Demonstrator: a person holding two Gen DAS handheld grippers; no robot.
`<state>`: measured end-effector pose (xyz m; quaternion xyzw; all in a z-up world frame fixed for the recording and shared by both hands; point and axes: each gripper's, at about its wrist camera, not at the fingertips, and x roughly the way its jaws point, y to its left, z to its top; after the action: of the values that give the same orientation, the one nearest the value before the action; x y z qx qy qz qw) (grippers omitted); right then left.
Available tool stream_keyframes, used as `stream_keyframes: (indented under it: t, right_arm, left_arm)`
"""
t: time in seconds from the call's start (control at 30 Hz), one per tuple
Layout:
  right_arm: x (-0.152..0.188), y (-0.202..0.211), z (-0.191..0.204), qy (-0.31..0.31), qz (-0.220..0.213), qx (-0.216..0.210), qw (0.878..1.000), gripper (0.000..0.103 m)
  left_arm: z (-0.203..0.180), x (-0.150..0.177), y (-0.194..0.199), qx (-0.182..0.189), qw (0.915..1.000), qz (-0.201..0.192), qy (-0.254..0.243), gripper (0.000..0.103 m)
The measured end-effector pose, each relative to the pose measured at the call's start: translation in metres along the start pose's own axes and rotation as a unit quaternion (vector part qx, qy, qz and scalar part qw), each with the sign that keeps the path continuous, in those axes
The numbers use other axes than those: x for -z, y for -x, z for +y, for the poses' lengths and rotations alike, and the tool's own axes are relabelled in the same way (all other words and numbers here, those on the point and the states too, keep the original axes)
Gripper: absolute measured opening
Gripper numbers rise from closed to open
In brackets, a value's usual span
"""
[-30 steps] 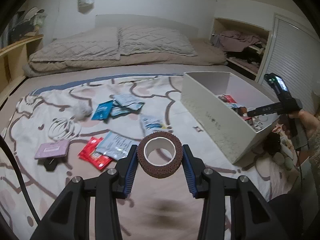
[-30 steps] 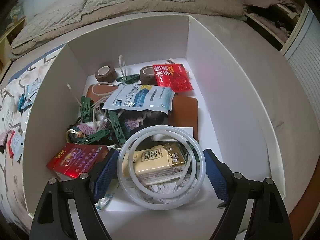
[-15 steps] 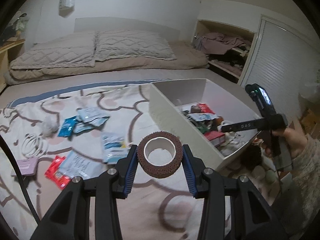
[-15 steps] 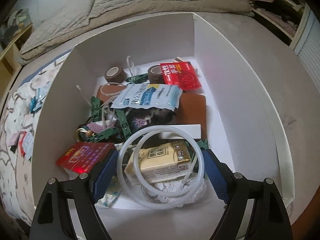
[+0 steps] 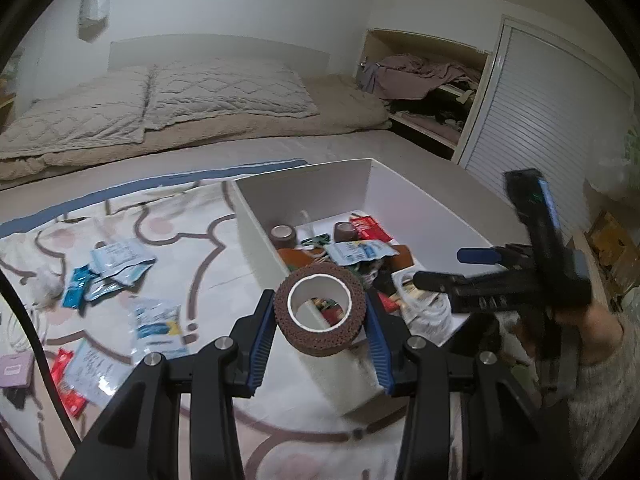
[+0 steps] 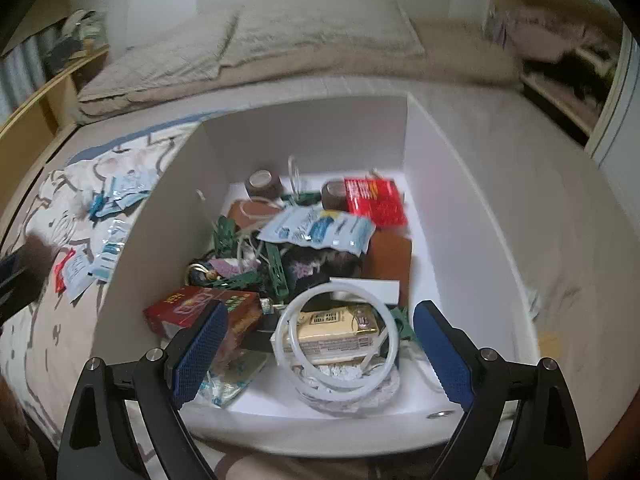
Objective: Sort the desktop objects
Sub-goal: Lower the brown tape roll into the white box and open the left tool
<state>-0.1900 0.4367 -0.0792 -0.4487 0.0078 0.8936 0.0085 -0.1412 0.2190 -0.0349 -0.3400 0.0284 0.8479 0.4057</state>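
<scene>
Gripping a brown tape roll (image 5: 319, 312) across its rim with the left fingers (image 5: 262, 340): light, stiff, grippy. Right fingers (image 6: 200, 354) opening, empty, above white tube coil (image 6: 339, 338) in the box (image 6: 460, 208).

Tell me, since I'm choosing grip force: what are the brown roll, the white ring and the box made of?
Brown roll: seemingly crinkled woven wrap, matte, on a smooth white core.
White ring: likely coiled glossy plastic tubing, translucent.
Box: thin, flat, matte white walls, perhaps cardboard or plastic sheet; unclear which.
</scene>
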Motion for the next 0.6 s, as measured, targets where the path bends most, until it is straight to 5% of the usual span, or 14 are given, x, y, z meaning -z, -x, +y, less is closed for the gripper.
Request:
stream_keyframes:
  t: [0.3, 0.6]
  right_arm:
    - [0.013, 0.032, -0.012, -0.018, -0.066, -0.011, 0.998, 0.094]
    - [0.031, 0.045, -0.016, -0.023, -0.088, -0.017, 0.996, 0.094]
  left_arm:
    - [-0.026, -0.021, -0.046, 0.006, 0.9997, 0.023, -0.002, 0.043]
    - [-0.039, -0.028, -0.097, -0.032, 0.9971, 0.064, -0.027, 0.043]
